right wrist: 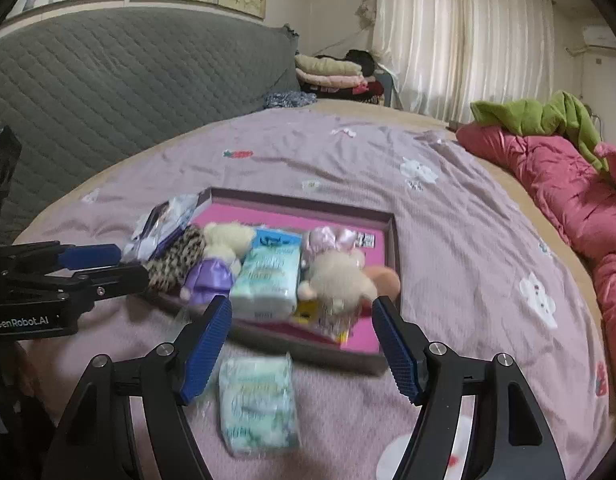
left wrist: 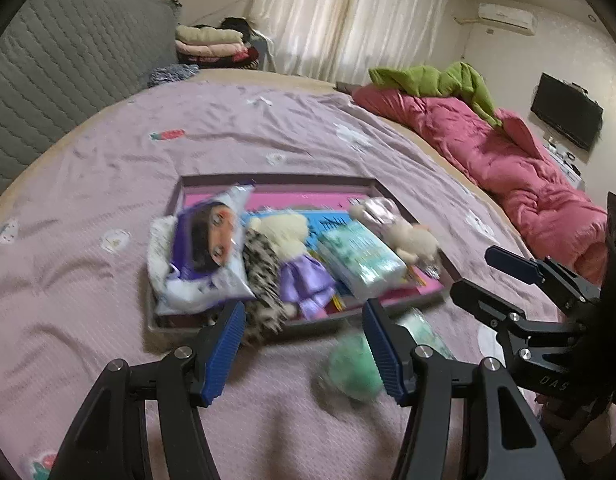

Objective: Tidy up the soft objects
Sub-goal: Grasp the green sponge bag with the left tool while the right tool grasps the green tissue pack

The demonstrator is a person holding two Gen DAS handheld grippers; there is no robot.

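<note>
A shallow brown-rimmed tray (left wrist: 268, 178) (right wrist: 308, 200) with a pink lining lies on the lilac bedsheet. It holds a cartoon-face bag (left wrist: 204, 248), a leopard-print piece (left wrist: 260, 272), a doll in a purple dress (left wrist: 304, 284) (right wrist: 216, 272), a pale green tissue pack (left wrist: 360, 264) (right wrist: 268, 276) and a cream plush (left wrist: 412, 240) (right wrist: 340, 276). A second tissue pack (right wrist: 260, 404) (left wrist: 352, 372) lies on the sheet in front of the tray. My right gripper (right wrist: 302, 344) (left wrist: 480, 280) stands open over it, pads clear of it. My left gripper (left wrist: 304, 344) (right wrist: 128, 266) is open and empty at the tray's near edge.
A crumpled pink duvet (left wrist: 508, 168) with a green cloth (left wrist: 440, 80) lies along the bed's right side. A grey quilted headboard (right wrist: 108, 80) stands at the left. Folded clothes (left wrist: 212, 44) are stacked beyond the bed by the curtains. A wall screen (left wrist: 566, 122) hangs far right.
</note>
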